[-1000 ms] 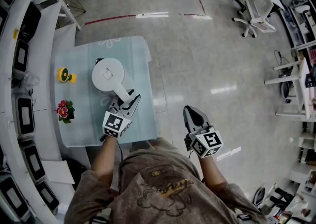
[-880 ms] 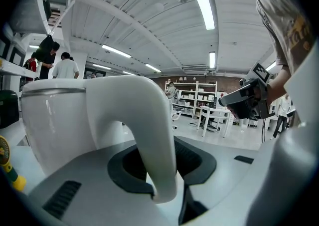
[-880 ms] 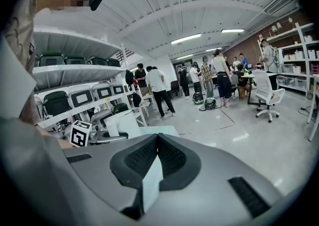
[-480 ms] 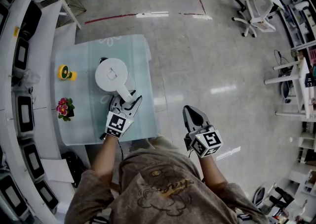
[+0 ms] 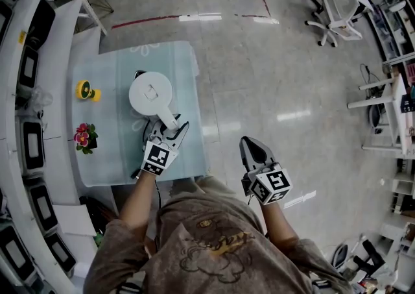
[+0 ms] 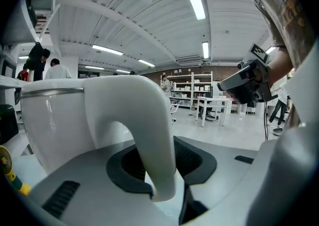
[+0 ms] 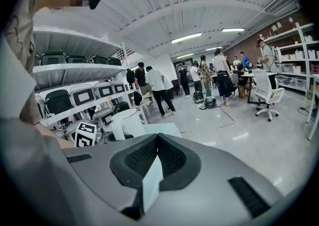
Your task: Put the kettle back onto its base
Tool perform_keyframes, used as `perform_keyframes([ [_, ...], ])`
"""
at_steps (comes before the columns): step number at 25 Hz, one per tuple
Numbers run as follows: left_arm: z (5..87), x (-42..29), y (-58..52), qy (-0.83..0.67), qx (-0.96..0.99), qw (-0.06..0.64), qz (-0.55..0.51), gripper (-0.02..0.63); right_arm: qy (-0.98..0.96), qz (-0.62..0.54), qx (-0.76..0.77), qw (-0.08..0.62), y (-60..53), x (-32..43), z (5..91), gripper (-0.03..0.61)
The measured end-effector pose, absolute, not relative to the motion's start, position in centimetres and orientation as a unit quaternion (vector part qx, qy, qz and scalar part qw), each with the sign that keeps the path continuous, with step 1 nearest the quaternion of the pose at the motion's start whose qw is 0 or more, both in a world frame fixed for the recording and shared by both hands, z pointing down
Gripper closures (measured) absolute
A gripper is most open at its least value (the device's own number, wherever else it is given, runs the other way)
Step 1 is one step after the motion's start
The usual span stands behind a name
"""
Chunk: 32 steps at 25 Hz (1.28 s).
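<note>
Head view: kettle (image 5: 149,91) sits upright mid-desk (image 5: 117,153), handle (image 5: 167,117) pointing at the person. Left tongs (image 5: 167,132) are on that handle, the only sane carry point. Right tongs (image 5: 252,147) hang off the desk over the floor, kept clear; looks like a one-hand job. Base isn't clear from above, the kettle body covers that spot.

Left gripper view: pads clamped on the handle's lower leg. Kettle is level, so it should drop straight onto the base.

Right gripper view: tongs together, nothing in them. Kettle shows side-on with a dark disc (image 7: 116,137) under it, probably the base. Can't tell if it's seated.
</note>
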<state>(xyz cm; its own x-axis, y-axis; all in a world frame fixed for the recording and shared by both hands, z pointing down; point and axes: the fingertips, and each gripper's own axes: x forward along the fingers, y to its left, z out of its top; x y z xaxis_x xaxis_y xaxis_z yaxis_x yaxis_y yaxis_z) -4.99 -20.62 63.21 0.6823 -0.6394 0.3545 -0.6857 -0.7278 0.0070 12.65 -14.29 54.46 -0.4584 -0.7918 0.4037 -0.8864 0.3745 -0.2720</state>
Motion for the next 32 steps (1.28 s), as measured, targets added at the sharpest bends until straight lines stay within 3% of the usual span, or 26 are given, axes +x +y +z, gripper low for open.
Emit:
perform_keyframes([
  [5,63.3,-4.9,-20.4,-0.362,0.914,0.069,0.172,0.471,-0.826,0.229,0.504,0.101,-14.0,12.4,54.4,0.578],
  [13,63.4,-4.4,-19.3,-0.348,0.913,0.098,0.187,0.359,-0.837,0.229,0.487,0.100,-14.0,11.7,54.6,0.578],
  [21,61.7,-7.4,-18.3,-0.392,0.896,0.111,0.177,0.348,-0.855,0.224,0.457,0.097,-14.5,9.8,54.7,0.578],
  [32,52.9,-13.2,-16.7,-0.466,0.869,0.120,0.113,0.348,-0.884,0.195,0.418,0.076,-16.4,6.5,52.3,0.578],
])
